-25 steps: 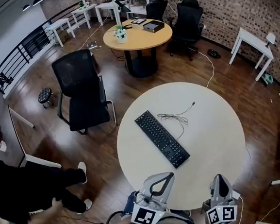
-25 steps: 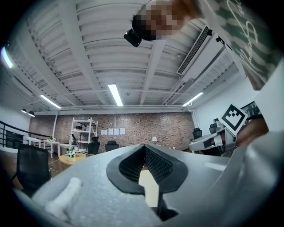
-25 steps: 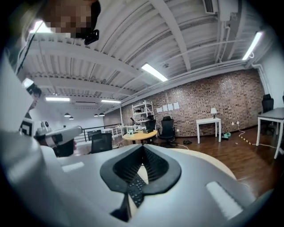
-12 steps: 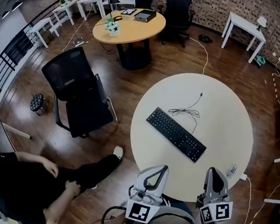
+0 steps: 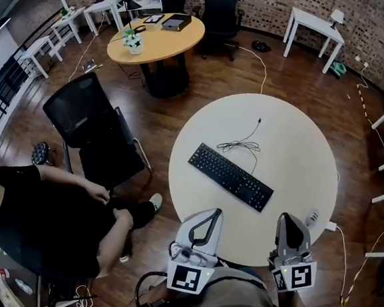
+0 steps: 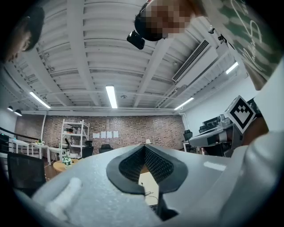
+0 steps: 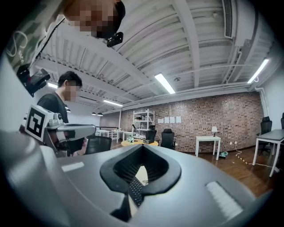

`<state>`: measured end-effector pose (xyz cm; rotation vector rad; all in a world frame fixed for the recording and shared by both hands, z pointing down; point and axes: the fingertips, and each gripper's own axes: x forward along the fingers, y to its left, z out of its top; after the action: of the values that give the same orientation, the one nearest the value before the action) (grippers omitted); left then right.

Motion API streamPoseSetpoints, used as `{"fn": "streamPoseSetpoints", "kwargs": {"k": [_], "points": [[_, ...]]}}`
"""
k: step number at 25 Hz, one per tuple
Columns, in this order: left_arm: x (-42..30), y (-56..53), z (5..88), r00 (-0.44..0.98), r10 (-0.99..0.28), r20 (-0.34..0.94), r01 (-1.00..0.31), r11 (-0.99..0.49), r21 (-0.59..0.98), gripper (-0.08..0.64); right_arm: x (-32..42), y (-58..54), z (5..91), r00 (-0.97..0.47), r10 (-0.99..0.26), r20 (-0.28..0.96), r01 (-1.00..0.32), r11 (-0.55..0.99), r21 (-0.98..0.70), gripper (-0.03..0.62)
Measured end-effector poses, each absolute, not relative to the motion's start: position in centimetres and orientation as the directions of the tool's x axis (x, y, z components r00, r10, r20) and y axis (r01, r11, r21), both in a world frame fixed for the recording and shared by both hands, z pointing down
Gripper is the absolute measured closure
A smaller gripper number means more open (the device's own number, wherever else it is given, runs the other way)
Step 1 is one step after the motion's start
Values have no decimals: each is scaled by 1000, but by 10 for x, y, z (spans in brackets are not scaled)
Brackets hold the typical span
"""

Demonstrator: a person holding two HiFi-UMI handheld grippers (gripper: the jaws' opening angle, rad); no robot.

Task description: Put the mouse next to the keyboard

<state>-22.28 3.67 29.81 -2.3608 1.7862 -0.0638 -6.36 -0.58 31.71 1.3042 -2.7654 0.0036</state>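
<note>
Both grippers have their fingers pressed together with nothing between them: your left gripper (image 5: 209,216) and your right gripper (image 5: 288,218) point level over the near edge of the tabletop (image 5: 291,141), and each gripper view shows only a small window of pale surface and keyboard keys through its closed tips. Over the last second you have carried both of them a little forward and up. Your head has swung too, so the round tabletop now sits higher and more centred in the head view than it did a moment ago. Nothing on it has moved, which means the task has not really begun. The keyboard (image 5: 231,177) lies on a diagonal across the middle, its loose cable (image 5: 239,146) curled just beyond its far side. The small pale thing (image 5: 311,218) at the near right rim is probably the mouse, though it is too small to be sure. It sits just beside your right gripper and well apart from the keyboard, so that gripper looks the natural one to open and take it. A white plug and cord (image 5: 332,226) hang off the rim close to it, and that cord could drag or snag if it belongs to the mouse. To your left, a seated person in black (image 5: 44,216) has come further into view, near a black office chair (image 5: 85,119). Neither of them blocks the bare stretch between mouse and keyboard.
</note>
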Motion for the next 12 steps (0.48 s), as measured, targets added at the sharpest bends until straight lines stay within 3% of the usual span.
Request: {"fn": "streamPoseSetpoints", "kwargs": {"k": [12], "points": [[-219,42,305,272,-959,-79,-951,-255,-176,555,-64,1,320,-633,-772,65,-769,636,62,587]]}}
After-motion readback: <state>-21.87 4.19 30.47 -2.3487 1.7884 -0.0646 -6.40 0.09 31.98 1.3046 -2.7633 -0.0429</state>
